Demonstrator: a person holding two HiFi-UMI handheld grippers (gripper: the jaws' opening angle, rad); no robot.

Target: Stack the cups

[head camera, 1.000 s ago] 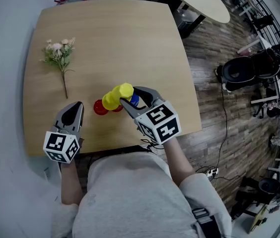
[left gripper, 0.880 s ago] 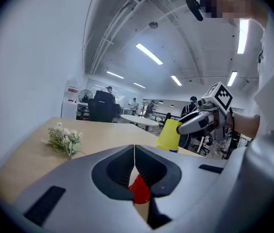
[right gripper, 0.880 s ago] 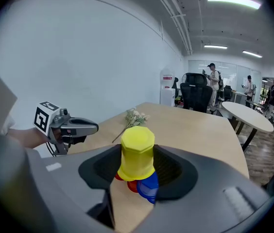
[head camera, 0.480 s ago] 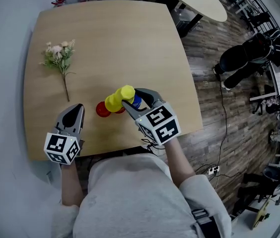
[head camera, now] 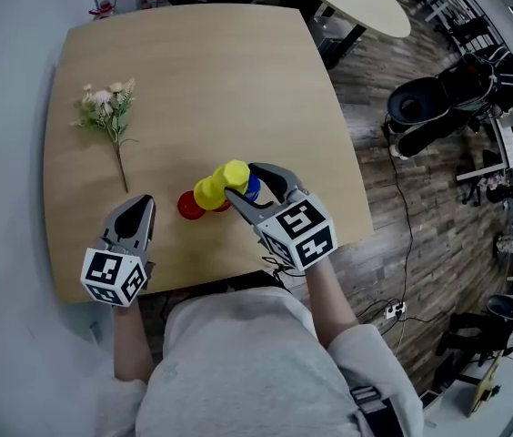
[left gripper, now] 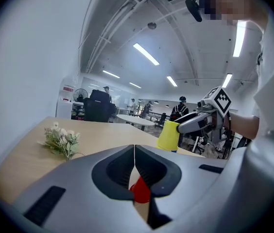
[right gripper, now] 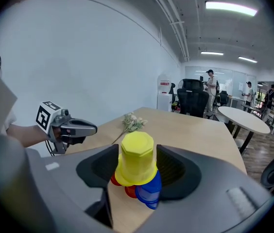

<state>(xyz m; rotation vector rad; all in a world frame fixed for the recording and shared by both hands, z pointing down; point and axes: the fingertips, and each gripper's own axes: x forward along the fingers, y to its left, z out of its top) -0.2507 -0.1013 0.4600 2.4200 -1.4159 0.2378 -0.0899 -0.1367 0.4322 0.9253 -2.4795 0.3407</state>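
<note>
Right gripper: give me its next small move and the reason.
Probably draw the right gripper straight back. Its jaws have just been opening and stand wide around the yellow cup, which sits upside down atop the blue cup, so the placing looks done.

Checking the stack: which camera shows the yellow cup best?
The right gripper view: the yellow cup sits close and central, upside down. The head view shows it small from above; the left gripper view, distant, partly hidden.

Place: open-plan office | Signs: black swivel chairs (right gripper: 193, 100), round white table (right gripper: 244, 116), ceiling strip lights (left gripper: 145, 54), plank floor (head camera: 402, 244), people (right gripper: 210, 86) standing at back
</note>
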